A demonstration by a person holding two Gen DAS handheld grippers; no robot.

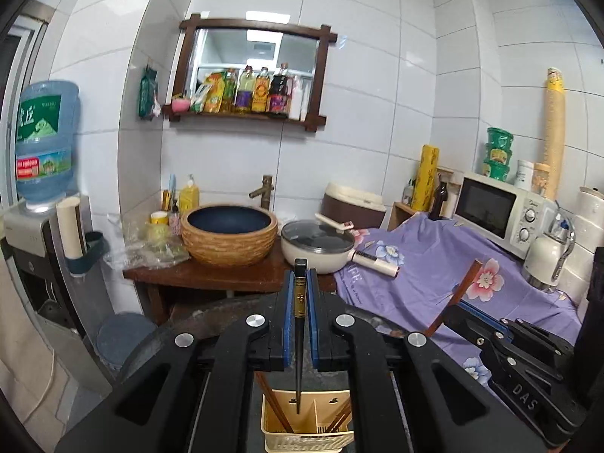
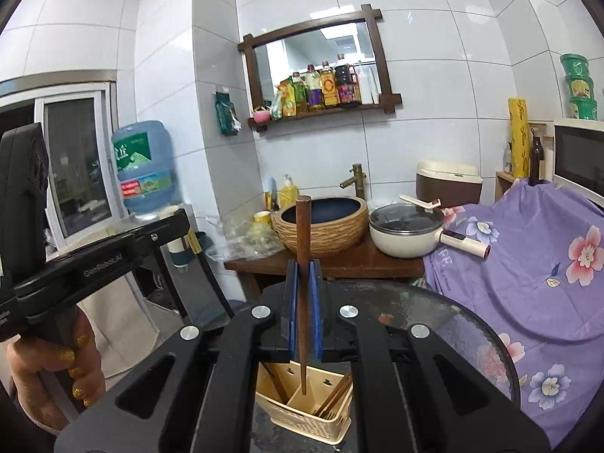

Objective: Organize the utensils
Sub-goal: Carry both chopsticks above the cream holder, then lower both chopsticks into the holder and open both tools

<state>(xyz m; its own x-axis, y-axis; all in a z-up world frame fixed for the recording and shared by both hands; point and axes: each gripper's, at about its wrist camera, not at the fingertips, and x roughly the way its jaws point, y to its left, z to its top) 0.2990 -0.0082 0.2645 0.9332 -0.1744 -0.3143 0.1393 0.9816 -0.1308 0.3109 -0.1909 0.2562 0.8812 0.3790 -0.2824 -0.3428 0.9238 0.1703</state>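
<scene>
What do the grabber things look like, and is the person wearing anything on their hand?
Both are chunky black plastic with round silver bolts and bright blue pads on the fingers. The left gripper has "GenRobot.AI" in pale letters; the right gripper reads "DAS". The person's left hand wears glittery gold nail polish.

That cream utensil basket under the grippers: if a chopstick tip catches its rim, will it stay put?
Probably not. The cream utensil basket looks like thin perforated plastic, so likely light. It stands on a smooth glass tabletop, so it may slide. The few chopsticks inside lean to one side, so a tip seems possible.
</scene>
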